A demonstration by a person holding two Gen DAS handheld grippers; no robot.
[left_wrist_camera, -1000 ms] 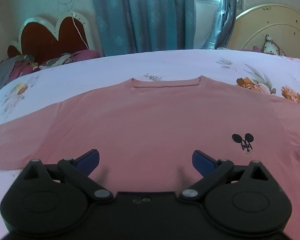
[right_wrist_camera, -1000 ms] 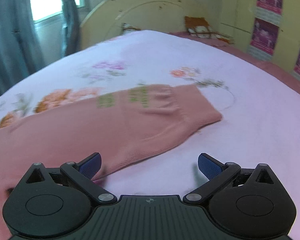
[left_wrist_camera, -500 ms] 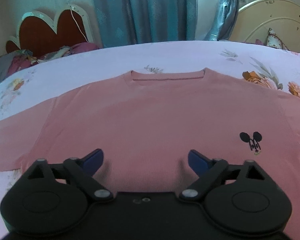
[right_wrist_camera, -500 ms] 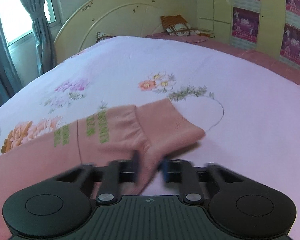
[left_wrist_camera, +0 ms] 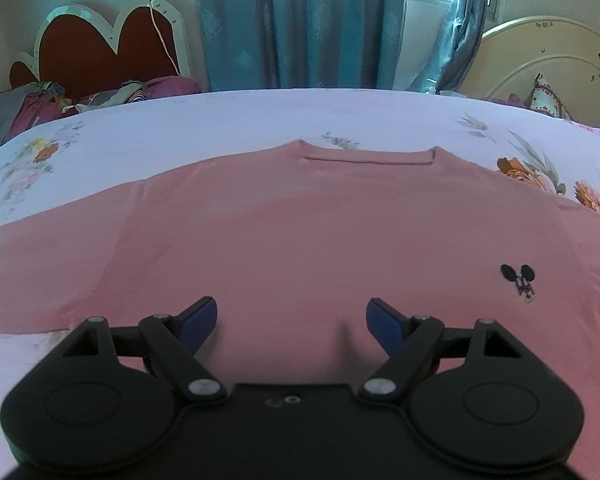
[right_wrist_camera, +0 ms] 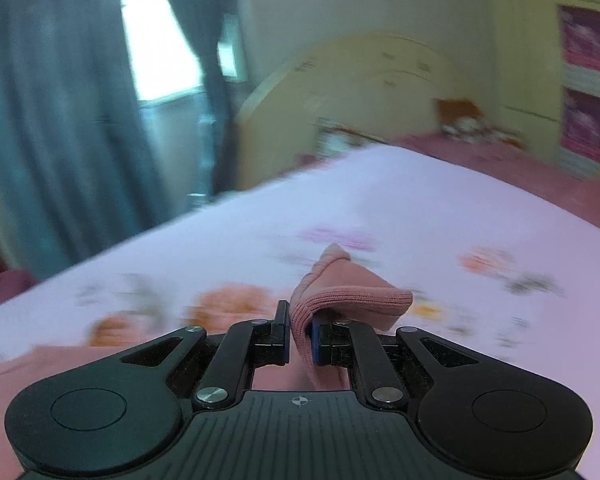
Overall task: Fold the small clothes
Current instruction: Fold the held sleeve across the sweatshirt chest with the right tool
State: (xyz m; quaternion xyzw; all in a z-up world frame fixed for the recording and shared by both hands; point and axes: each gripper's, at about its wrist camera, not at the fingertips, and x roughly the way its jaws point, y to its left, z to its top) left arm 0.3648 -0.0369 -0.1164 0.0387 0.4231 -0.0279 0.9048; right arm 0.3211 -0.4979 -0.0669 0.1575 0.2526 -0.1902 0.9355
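sleeve cuff (right_wrist_camera: 352, 292) in right claw (right_wrist_camera: 300, 340)

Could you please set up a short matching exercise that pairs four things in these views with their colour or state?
Things:
1. right gripper
2. left gripper
3. mouse emblem
4. curtain

States:
A. teal, hanging behind the bed
B. black, on the sweater's chest
C. shut on the pink cuff
D. jaws apart, closing, above the sweater

Pairs: 1-C, 2-D, 3-B, 4-A
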